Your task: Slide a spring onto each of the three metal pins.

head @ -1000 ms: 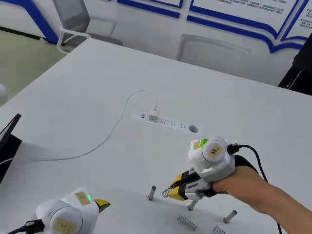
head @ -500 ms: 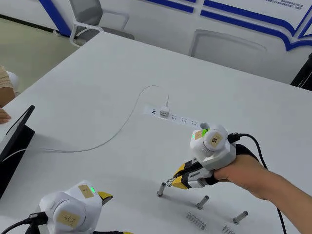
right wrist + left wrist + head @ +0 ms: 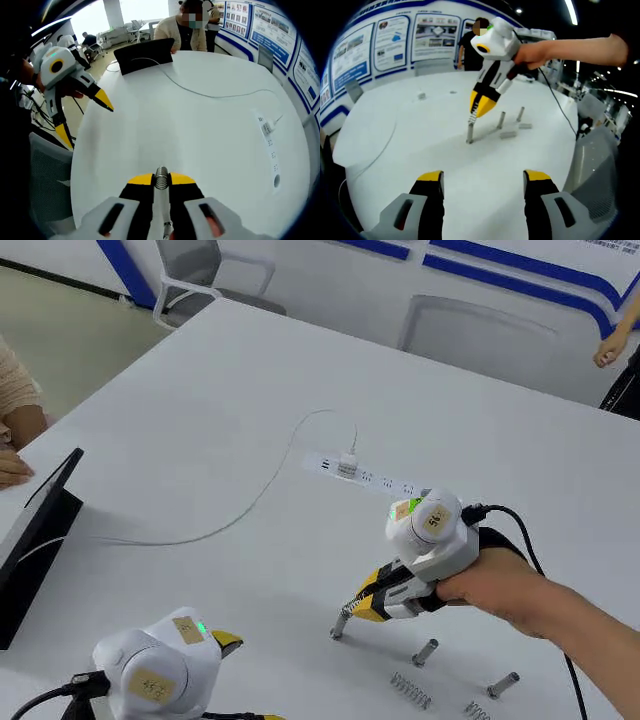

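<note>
You have two tools, three pins and three springs on the white tabletop (image 3: 200,420).

The pins are short grey metal posts. All three stand upright in a row at the lower right of the head view: the left pin (image 3: 339,625), the middle pin (image 3: 425,651) and the right pin (image 3: 503,684).

Your right tool (image 3: 364,604) has its jaws clamped on the held spring (image 3: 350,607), a thin coil of bright wire. The coil slants down and left from the yellow tips, and its lower end is at the top of the left pin. You cannot tell whether it is already over the pin. In the right gripper view, the end of the coil pokes out between the closed tips at bottom centre.

One loose spring (image 3: 410,691) lies flat below the middle pin. A second loose spring (image 3: 478,710) lies at the bottom edge, near the right pin. The two are apart from each other.

Your left tool (image 3: 483,176) has its jaws wide apart and grips nothing. It sits at the bottom of the left gripper view and in the lower left corner of the head view.

There is one white power strip (image 3: 365,475) above the right tool, with one plug and a thin white cable (image 3: 250,505) running left. One dark screen (image 3: 40,540) stands at the left edge.

Each tool carries a round tan sticker with two digits, too small to read for certain. The text on the blue-framed posters (image 3: 390,42) at the upper left of the left gripper view is unreadable.
</note>
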Demonstrator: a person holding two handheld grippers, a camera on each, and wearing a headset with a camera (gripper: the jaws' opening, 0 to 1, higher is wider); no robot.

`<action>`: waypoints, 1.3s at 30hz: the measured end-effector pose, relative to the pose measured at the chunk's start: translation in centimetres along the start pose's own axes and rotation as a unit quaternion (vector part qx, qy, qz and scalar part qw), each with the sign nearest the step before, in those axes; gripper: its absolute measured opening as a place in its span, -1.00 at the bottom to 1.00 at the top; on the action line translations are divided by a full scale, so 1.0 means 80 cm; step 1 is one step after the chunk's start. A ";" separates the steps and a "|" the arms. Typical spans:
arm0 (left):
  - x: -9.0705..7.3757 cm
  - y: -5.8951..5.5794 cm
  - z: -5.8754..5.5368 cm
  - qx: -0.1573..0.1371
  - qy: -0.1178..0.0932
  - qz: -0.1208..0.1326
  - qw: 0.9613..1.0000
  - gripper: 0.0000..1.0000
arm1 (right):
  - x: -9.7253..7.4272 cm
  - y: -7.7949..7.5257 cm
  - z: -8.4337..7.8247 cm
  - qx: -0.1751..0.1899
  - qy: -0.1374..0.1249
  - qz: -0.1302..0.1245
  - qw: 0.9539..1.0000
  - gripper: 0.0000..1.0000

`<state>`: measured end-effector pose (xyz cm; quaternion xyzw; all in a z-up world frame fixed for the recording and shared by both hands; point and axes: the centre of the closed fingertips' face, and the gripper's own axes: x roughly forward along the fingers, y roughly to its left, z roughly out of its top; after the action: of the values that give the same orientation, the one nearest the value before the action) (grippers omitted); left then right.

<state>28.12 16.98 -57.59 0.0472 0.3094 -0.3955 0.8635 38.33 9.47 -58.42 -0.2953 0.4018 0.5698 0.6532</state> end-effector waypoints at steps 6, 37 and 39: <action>0.001 -0.003 0.000 -0.004 -0.001 -0.002 1.000 0.30 | 0.005 0.003 -0.002 -0.004 0.006 0.004 1.000 -0.75; 0.003 -0.011 0.003 -0.002 -0.002 -0.010 1.000 0.30 | 0.020 0.005 0.007 -0.027 0.021 0.011 0.999 -0.75; 0.002 -0.010 0.002 -0.002 -0.001 -0.009 1.000 0.30 | 0.023 0.005 0.005 -0.026 0.022 0.011 0.999 -0.75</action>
<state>27.69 16.24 -57.42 0.0429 0.3098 -0.4026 0.8603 38.11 10.83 -59.75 -0.3202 0.4041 0.5809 0.6298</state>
